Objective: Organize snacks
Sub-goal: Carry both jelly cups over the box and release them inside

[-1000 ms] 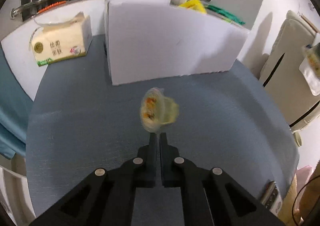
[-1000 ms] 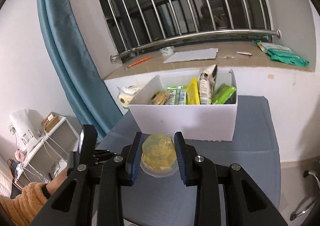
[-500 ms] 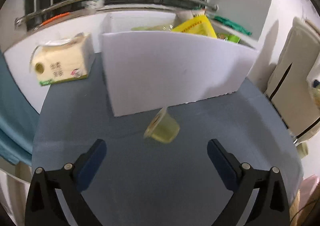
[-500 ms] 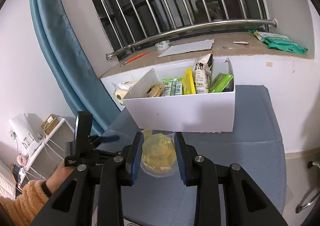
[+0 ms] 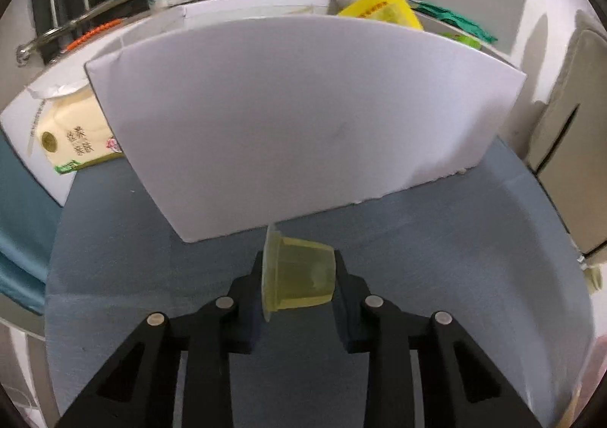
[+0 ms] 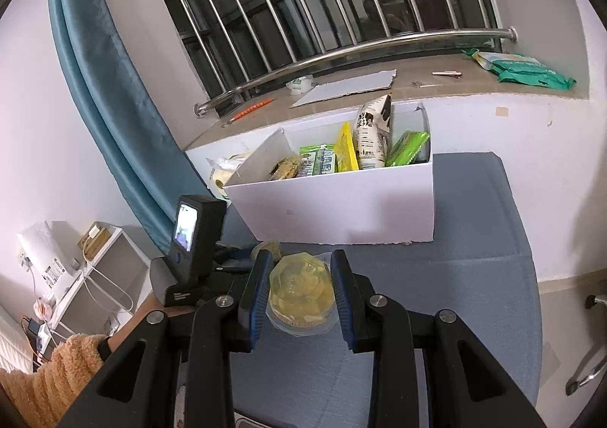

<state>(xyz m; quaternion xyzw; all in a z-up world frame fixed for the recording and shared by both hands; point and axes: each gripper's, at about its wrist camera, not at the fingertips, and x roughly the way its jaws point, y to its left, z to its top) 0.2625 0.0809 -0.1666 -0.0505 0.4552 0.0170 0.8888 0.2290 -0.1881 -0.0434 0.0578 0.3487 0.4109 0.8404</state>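
Observation:
A yellow jelly cup [image 5: 299,276] lies on its side between the fingers of my left gripper [image 5: 299,265], just in front of the white snack box [image 5: 303,117]. The jaws are closing, and both pads touch the cup, lid at the left finger and base at the right. My right gripper [image 6: 301,261] is shut on a second yellow jelly cup [image 6: 301,287], held lid-up above the blue tablecloth [image 6: 474,295]. The box [image 6: 341,208] behind it holds several upright snack packets. The screen unit on the left gripper [image 6: 193,234] shows to the left, with the first cup's edge [image 6: 267,247] beside it.
A pack of tissues [image 5: 76,136] lies left of the box against the white ledge. A window sill with a steel rail [image 6: 360,48] runs behind, with a green bag [image 6: 523,67] on it. A blue curtain [image 6: 106,94] and a white shelf [image 6: 102,257] stand at the left. A fuzzy sleeve [image 6: 57,371] shows low left.
My left gripper went from shut to wide open, moved toward the box, and now closes around the jelly cup, which has tipped onto its side. The right gripper keeps its cup.

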